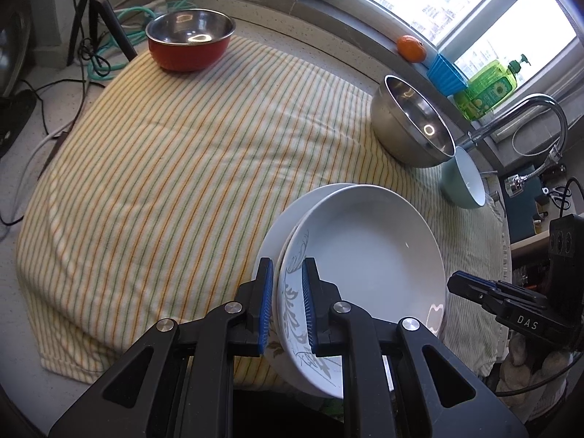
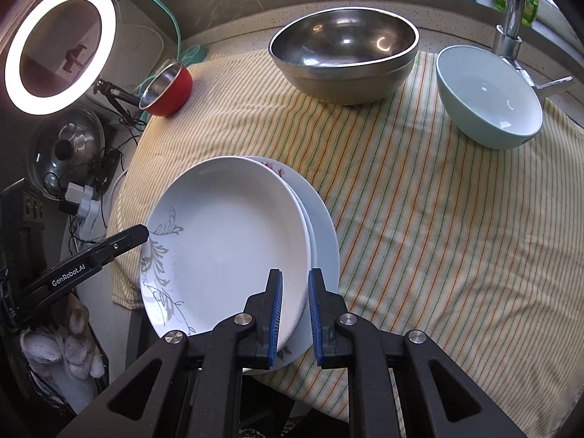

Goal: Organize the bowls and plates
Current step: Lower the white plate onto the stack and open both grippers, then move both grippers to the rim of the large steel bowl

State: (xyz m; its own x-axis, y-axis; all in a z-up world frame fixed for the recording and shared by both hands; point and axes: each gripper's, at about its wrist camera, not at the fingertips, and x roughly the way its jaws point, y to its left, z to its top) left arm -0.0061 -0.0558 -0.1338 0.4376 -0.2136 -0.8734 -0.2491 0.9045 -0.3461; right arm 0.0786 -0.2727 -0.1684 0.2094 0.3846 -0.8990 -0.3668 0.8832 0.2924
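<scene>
Right wrist: three bowls (image 2: 344, 54), stacked plates (image 2: 226, 241)

Top plate (image 2: 233, 241): glossy white glazed ceramic with a grey leaf print. Large bowl (image 2: 345, 54): brushed steel, dull sheen. Red bowl (image 1: 189, 38): polished steel inside, glossy red outside. Teal bowl (image 2: 489, 98): glazed ceramic. Cloth (image 1: 164, 168): matt striped woven fabric. Pads (image 2: 277, 314): ribbed blue rubber.

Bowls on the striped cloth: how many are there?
3. The red bowl stands at the far left corner, the large steel bowl at the far middle, and the pale green bowl at the far right, beside the faucet. None seems hidden.
</scene>
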